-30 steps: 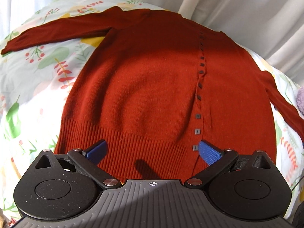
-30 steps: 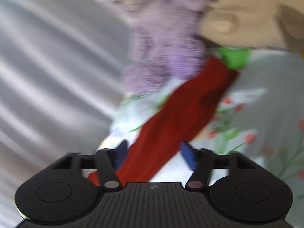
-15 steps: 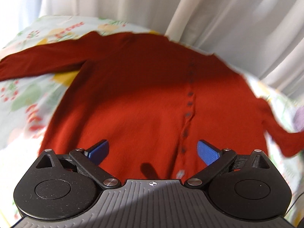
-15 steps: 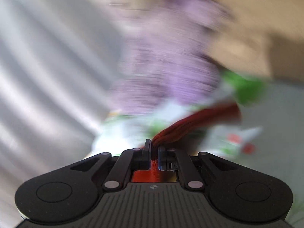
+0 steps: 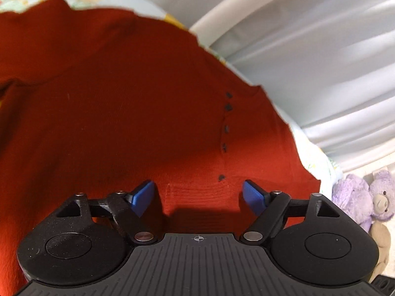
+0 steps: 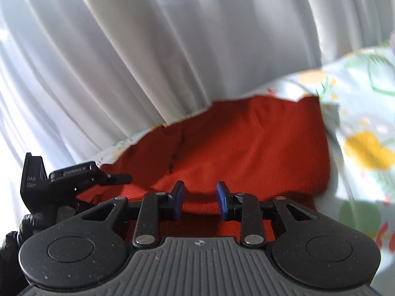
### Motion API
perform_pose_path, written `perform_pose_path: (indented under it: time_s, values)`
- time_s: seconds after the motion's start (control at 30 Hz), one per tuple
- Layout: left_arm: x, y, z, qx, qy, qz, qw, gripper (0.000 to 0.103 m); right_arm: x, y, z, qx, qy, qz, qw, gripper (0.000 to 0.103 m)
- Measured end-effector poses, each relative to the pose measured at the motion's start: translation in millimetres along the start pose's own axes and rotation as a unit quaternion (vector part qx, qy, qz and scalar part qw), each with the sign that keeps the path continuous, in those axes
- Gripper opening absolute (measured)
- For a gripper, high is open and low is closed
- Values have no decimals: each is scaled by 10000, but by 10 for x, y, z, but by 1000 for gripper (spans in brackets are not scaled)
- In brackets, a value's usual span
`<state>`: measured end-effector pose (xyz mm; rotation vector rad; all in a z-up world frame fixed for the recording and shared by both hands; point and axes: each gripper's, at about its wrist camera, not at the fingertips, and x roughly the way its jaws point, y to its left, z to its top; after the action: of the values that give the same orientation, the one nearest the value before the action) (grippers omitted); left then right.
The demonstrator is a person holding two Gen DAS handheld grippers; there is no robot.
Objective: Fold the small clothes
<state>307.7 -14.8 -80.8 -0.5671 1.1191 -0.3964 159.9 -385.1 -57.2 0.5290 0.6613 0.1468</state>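
A rust-red knit cardigan (image 5: pixel 123 113) with a row of dark buttons (image 5: pixel 226 129) lies spread on a floral sheet. My left gripper (image 5: pixel 198 194) is open and empty, hovering low over a ribbed fold of the cardigan. In the right wrist view the cardigan (image 6: pixel 246 153) lies ahead, and my right gripper (image 6: pixel 200 198) is open just above its near edge, holding nothing. The other gripper's black body (image 6: pixel 64 180) shows at the left of that view, over the cardigan's edge.
White pleated curtains (image 6: pixel 148 49) hang close behind the bed. The floral sheet (image 6: pixel 365 128) extends to the right of the cardigan. Purple plush bears (image 5: pixel 365 197) sit at the far right in the left wrist view.
My right gripper, shut on the red sleeve half a second ago, has swung over the cardigan's body and opened, letting the sleeve go. My left gripper moved forward over the cardigan, staying open.
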Motion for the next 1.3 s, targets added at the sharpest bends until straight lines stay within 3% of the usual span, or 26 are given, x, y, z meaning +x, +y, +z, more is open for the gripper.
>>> perform_pose_path:
  time_s: [0.1,0.17,0.2,0.27,0.33,0.37,0.43,0.57,0.7,0.77,0.87,0.9,0.97,1.03,1.13,1.2,1.3]
  values:
    - [68,-42,31,144,146,47,9998,76,9,-89,-32,356,56,-76,9993,28]
    - [90,-60,15,250,248,68,9994,66,-22,-72,-73,495,51,-126,9987,28]
    - [94,-43,-3,220,294,96,9993,56,-32,-94,-95,544,67,-161,9984,28]
    - [57,4,-59,224,342,64,9991,50,-10,-121,-87,639,114,-206,9977,28]
    - [63,13,-108,193,426,127,9988,34,-29,-144,-93,691,131,-221,9973,28]
    - [57,0,-123,233,446,153,9986,31,-26,-169,-84,718,112,-205,9971,28]
    - [114,-45,-146,372,541,227,9976,7,-19,-212,-83,802,120,-193,9965,28]
    - [185,-231,-119,890,411,543,9937,5,22,-277,-92,888,175,-198,9957,28]
    - [-163,-428,168,1355,-476,567,9880,5,83,-329,-82,843,282,-469,9949,28]
    - [-323,-499,343,1668,-1044,922,9761,5,107,-353,-72,684,347,-911,9929,28]
    - [-406,-518,505,2213,-1563,1608,9491,5,120,-365,-47,256,353,-1800,9827,28]
    - [-388,-486,557,2227,-1571,1660,9477,5,115,-377,-26,203,321,-1896,9811,28]
    - [-319,-374,649,2082,-1454,1654,9530,5,116,-421,66,334,269,-1651,9854,28]
    - [-212,-310,679,2066,-1410,1732,9526,5,164,-409,222,341,181,-1542,9873,30]
    - [-173,-161,690,1985,-1350,1764,9546,5,398,-334,486,23,102,-1441,9895,43]
    - [-145,-50,685,1969,-1343,1772,9549,5,618,-326,648,-34,188,-1366,9904,58]
    - [-140,2,682,2023,-1373,1769,9534,5,954,-391,854,45,295,-1528,9878,58]
